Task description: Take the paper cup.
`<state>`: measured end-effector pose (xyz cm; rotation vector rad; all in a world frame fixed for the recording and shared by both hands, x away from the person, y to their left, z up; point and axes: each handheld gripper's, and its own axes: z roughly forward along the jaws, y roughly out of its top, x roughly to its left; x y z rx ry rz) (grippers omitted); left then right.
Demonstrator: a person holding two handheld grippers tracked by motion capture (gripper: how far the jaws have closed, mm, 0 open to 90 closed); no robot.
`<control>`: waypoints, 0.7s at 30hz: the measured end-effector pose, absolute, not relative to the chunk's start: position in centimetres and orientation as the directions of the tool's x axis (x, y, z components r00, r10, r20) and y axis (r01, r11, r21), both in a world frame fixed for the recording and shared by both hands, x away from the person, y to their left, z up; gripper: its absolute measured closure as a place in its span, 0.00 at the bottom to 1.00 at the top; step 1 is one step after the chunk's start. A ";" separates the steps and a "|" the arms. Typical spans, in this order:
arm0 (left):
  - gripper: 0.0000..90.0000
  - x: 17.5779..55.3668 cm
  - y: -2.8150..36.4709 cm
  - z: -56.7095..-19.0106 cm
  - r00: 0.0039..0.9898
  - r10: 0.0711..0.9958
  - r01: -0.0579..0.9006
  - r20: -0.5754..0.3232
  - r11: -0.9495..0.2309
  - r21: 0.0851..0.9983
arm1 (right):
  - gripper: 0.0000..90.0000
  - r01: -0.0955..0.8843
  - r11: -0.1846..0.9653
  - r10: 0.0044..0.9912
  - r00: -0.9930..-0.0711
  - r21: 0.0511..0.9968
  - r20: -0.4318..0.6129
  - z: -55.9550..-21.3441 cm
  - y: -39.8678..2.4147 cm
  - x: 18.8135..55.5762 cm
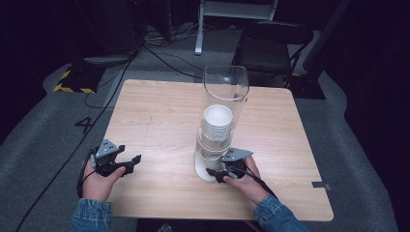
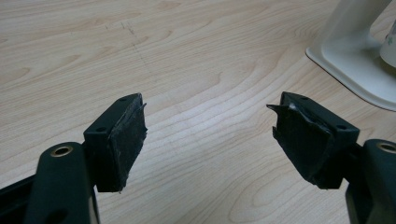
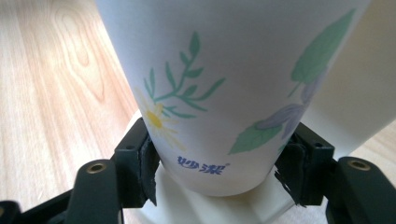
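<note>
The bottom cup (image 3: 219, 93), white with a flower print, hangs at the foot of the clear dispenser tube (image 1: 226, 92), just above its white base (image 1: 203, 169), near the table's (image 1: 159, 121) centre. The right gripper (image 3: 217, 172) grasps this cup low down, one pad pressed on each side. More cups are stacked above in the tube. The left gripper (image 2: 208, 135) is well apart at the table's near left, jaws spread wide over bare wood.

I read blue Chinese characters — 妙潔, it seems — printed low on the flowered paper cup (image 3: 224, 93). On the grey floor (image 1: 58, 140) left of the table, I see a dark "4".
</note>
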<state>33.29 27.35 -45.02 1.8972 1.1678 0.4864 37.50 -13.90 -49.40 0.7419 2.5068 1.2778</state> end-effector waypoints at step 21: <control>0.28 33.6 26.6 -44.9 0.502 0.860 0.537 -0.089 -0.229 0.812 | 0.41 0.344 0.603 0.527 -0.849 0.720 -0.035 -47.4 -20.0 34.5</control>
